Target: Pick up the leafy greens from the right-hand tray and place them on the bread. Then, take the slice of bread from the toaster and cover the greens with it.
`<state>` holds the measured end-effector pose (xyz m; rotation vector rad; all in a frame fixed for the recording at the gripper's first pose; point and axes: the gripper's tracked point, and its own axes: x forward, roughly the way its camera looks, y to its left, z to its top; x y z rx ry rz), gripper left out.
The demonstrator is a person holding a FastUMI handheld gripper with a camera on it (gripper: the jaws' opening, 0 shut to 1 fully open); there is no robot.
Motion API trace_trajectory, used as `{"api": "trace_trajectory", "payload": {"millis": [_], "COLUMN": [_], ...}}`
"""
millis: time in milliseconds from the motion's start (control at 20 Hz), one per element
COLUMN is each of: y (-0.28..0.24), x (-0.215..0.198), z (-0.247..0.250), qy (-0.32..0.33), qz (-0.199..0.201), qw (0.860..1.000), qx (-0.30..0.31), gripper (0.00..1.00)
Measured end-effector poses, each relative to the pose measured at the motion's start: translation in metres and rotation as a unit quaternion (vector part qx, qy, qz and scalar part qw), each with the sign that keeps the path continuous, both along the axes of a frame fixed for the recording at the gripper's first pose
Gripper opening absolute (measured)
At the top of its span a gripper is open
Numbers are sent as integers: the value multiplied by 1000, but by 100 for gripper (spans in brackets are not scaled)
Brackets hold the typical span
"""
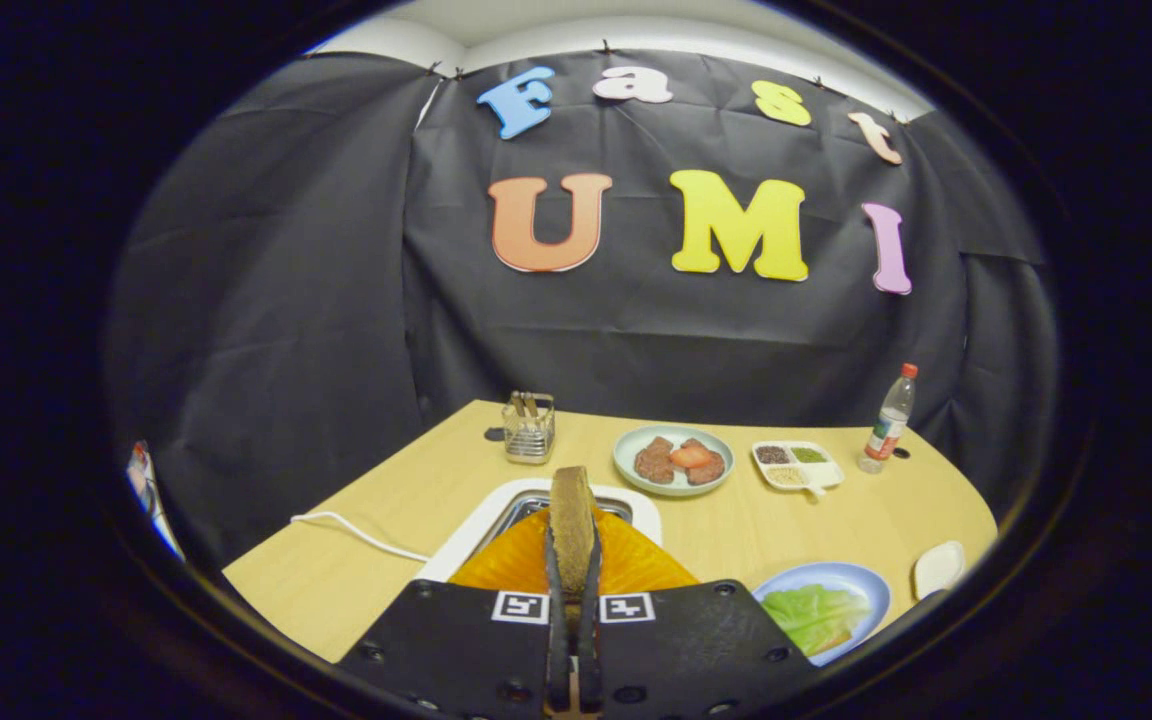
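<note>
Gripper (573, 600) clamps the bread slice (572, 520) edge-up above the toaster (546, 510); leafy greens (816, 615) on blue plate (871, 585) lie lower right

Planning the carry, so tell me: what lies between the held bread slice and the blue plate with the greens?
Bare tabletop. In the gripper view, the gripper pinches the bread slice above the toaster; the blue plate sits beside it.

Claw (573, 560) fingers clamped on bread slice (572, 515)

The slice of bread (572, 520) and gripper (573, 600) hide much of the toaster (476, 530); at four o'clock, fingers cut off the leafy greens (816, 615).
</note>
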<state>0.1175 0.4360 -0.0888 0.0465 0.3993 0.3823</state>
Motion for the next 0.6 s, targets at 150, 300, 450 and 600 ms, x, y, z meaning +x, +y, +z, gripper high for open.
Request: {"api": "trace_trajectory", "payload": {"millis": [150, 300, 450, 600], "y": [-7, -15, -29, -54], "x": [-3, -8, -12, -19], "z": [26, 60, 81, 88], "qy": [-15, -41, -60, -70], "qz": [3, 2, -1, -10], "qw": [1000, 998, 995, 994], "qx": [25, 54, 74, 84], "gripper": [4, 4, 4, 4]}}
